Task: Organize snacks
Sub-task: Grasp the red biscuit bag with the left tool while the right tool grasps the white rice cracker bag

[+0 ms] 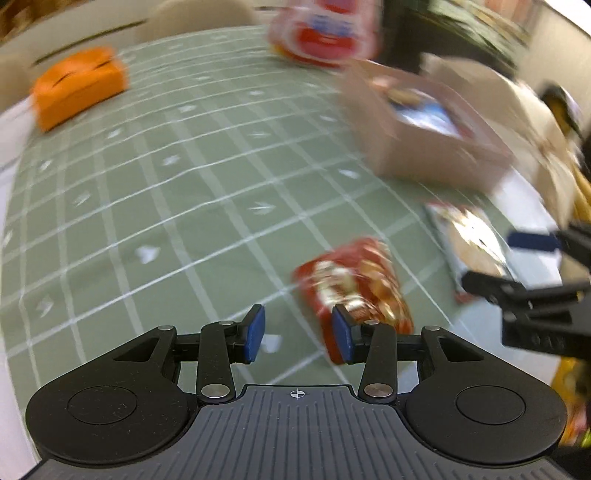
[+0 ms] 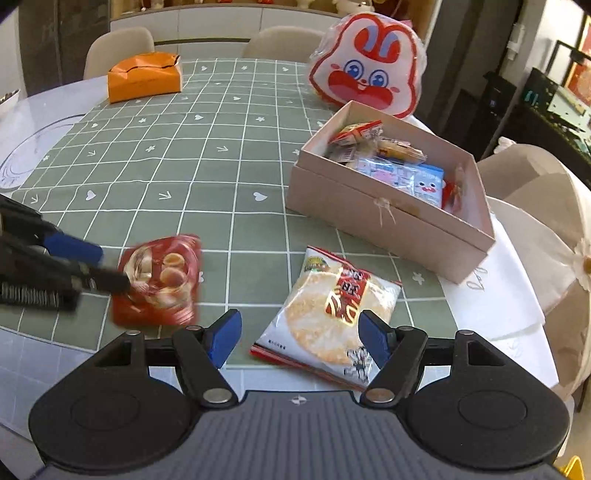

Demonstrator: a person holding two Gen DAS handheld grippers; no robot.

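On your table [image 2: 229, 122]: box [image 2: 388, 218] at right, snack packs inside; rabbit bag [image 2: 365, 70] behind it. Cracker pack [image 2: 332, 310] lies before the box, biscuit pack [image 2: 159, 280] to its left. Folded carton [image 2: 144, 75] sits far left.

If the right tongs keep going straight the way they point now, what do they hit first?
Most likely the white rice cracker packet, lying on the green tablecloth just ahead of the open right tongs. Depth is hard to judge.

Two beige chairs [image 2: 118, 48] stand at the table's [image 2: 33, 110] far edge, upper left; white cabinets [image 2: 221, 22] behind; dark shelving [image 2: 535, 103] upper right.
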